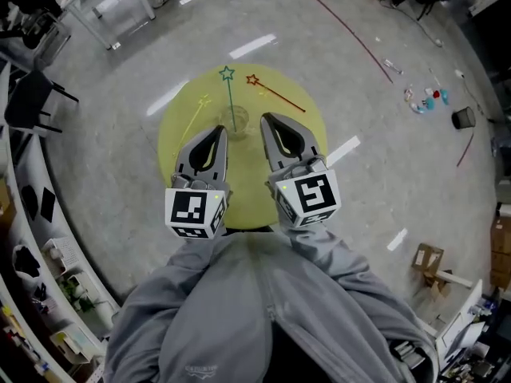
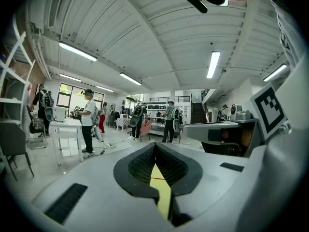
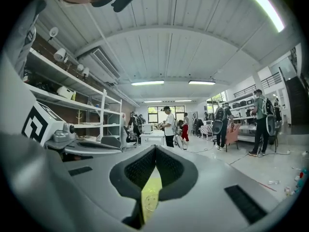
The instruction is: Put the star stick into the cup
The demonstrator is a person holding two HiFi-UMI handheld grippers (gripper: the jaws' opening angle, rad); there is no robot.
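A round yellow table (image 1: 184, 146) carries a clear cup (image 1: 238, 121) near its middle. A green star stick (image 1: 230, 94) stands tilted with its lower end in the cup and its star at the far side. A red star stick (image 1: 275, 92) lies flat on the table at the far right, and a faint yellow stick (image 1: 194, 116) lies at the left. My left gripper (image 1: 219, 131) and right gripper (image 1: 267, 119) hover on either side of the cup's near side, both shut and holding nothing. In the gripper views the left gripper (image 2: 154, 144) and right gripper (image 3: 154, 148) show their tips meeting, with yellow table below.
The table stands on a grey floor. Small bottles (image 1: 423, 98) and a dark pot (image 1: 463, 118) lie on the floor at the right, and a cardboard box (image 1: 427, 256) sits lower right. A white table (image 1: 104, 2) and a black chair (image 1: 32, 98) stand at the left. Several people (image 2: 88, 122) stand far off.
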